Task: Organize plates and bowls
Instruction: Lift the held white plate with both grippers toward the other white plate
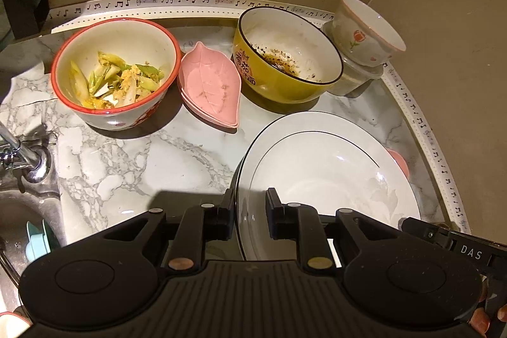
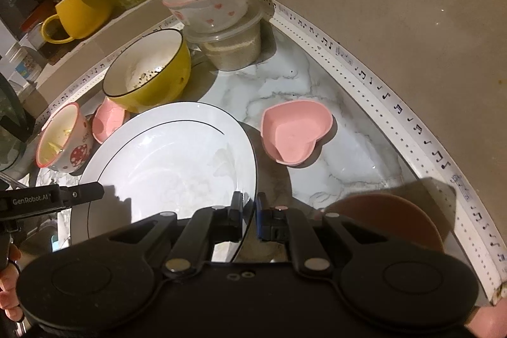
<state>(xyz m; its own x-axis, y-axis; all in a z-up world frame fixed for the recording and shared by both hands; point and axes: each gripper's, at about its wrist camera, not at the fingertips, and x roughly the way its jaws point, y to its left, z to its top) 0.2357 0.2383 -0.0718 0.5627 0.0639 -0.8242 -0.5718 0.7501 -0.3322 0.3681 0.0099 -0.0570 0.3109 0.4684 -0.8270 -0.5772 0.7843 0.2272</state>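
While both my grippers sit at the white plate [image 1: 326, 167], I see each one pinching its rim. The left gripper [image 1: 250, 211] has its jaws narrowed onto the near left edge; the right gripper [image 2: 250, 211] is pressed almost together on the right edge. The plate is over the marble counter [image 2: 332, 148], in front of the yellow bowl [image 1: 285, 59] and beside the pink heart dish [image 2: 294, 132].

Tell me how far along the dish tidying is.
Nothing looks stacked yet. In hand: both the left tool and right tool grip the rim of the large white black-lined plate. Left: red-rimmed bowl of vegetable scraps, pink leaf dish, yellow bowl, pink heart dish.
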